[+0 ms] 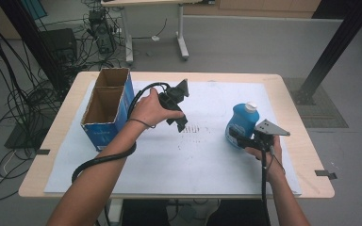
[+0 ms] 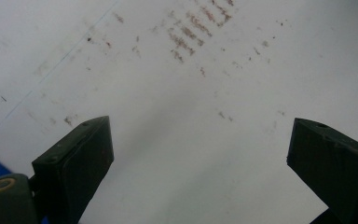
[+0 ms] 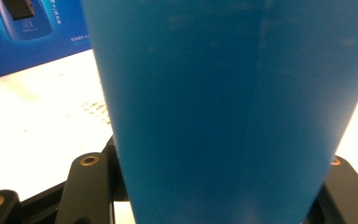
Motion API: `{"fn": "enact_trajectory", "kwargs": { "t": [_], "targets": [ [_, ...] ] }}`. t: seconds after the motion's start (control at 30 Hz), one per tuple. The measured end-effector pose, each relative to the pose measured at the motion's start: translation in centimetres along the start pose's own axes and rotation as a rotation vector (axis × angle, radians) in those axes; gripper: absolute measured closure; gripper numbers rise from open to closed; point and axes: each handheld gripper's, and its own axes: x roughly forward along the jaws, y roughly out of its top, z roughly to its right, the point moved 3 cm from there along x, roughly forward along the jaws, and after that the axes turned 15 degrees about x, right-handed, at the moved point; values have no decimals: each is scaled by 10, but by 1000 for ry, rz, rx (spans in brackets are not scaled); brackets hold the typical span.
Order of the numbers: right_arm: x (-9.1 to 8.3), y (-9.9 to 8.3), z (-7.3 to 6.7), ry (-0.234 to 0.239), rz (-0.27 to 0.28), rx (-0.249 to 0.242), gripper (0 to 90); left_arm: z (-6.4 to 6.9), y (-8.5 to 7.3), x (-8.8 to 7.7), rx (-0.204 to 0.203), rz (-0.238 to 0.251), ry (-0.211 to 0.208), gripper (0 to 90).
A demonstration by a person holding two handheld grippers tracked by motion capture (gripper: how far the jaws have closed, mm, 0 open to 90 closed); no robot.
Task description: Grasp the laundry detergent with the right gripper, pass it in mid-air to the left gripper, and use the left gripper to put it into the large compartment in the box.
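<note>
Right claw (image 1: 239, 137) grips the blue bottle (image 1: 242, 121) on the counter (image 1: 292, 89); left claw (image 1: 181, 123) hangs wide open, empty, above the white sheet (image 2: 205, 93).

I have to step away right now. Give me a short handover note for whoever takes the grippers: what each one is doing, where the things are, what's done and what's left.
Right gripper: shut on the blue bottle, which stands upright with its white cap on, at the right of the white sheet.
Left gripper: open, nothing between its jaws, held above the sheet just right of the cardboard box.
Box: open, two compartments, both look empty, at the table's left.
Done: bottle gripped.
Left, probably: carry the bottle over and set it in a compartment.
</note>
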Motion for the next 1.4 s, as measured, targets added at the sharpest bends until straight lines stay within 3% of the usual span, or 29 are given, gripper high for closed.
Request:
{"fn": "enact_trajectory", "kwargs": {
  "t": [0.4,0.63,1.0,1.4],
  "targets": [
    [-4,7,1,62,-20,12,420,12,-17,-15,42,20,11,74],
    [-10,15,4,121,-49,30,420,18,-26,-24,73,36,11,74],
    [-18,23,13,216,-81,17,420,36,-33,-34,153,49,25,74],
    [-19,30,17,285,-112,-22,420,45,-41,-44,197,57,24,74]
  ]
}}
